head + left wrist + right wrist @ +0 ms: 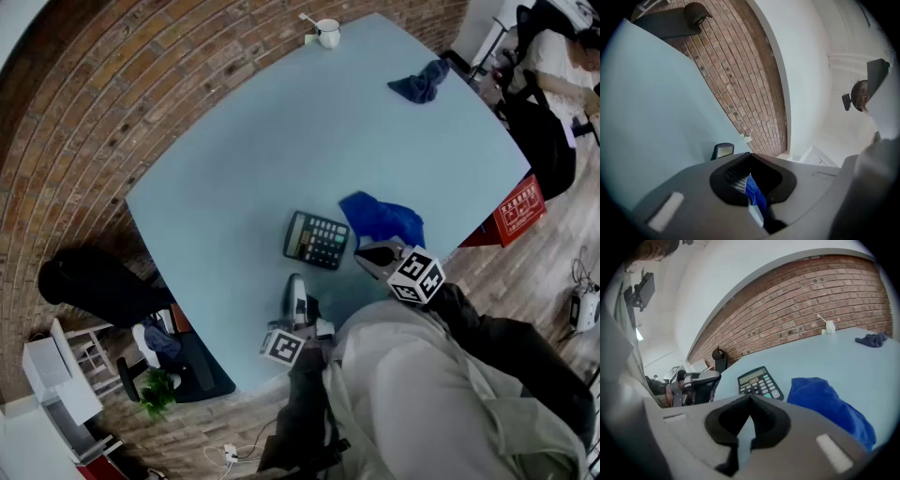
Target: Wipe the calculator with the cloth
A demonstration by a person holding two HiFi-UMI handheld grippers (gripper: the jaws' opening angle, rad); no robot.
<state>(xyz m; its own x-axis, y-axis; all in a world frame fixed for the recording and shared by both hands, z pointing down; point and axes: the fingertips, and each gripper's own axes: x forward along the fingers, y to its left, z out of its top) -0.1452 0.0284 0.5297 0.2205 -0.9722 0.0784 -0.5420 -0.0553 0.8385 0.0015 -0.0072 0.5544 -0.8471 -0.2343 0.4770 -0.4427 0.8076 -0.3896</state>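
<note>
The black calculator lies face up on the light blue table, near its front edge. Just to its right a bright blue cloth lies crumpled. My right gripper is shut and empty, hovering right in front of the cloth; its own view shows the calculator ahead and the cloth at the right. My left gripper is shut and empty too, a little in front of the calculator. Through the gap behind its shut jaws I glimpse calculator keys and blue cloth.
A second, darker blue cloth lies at the table's far right. A white cup with a spoon stands at the far edge by the brick wall. A dark chair is left of the table. A person sits at the upper right.
</note>
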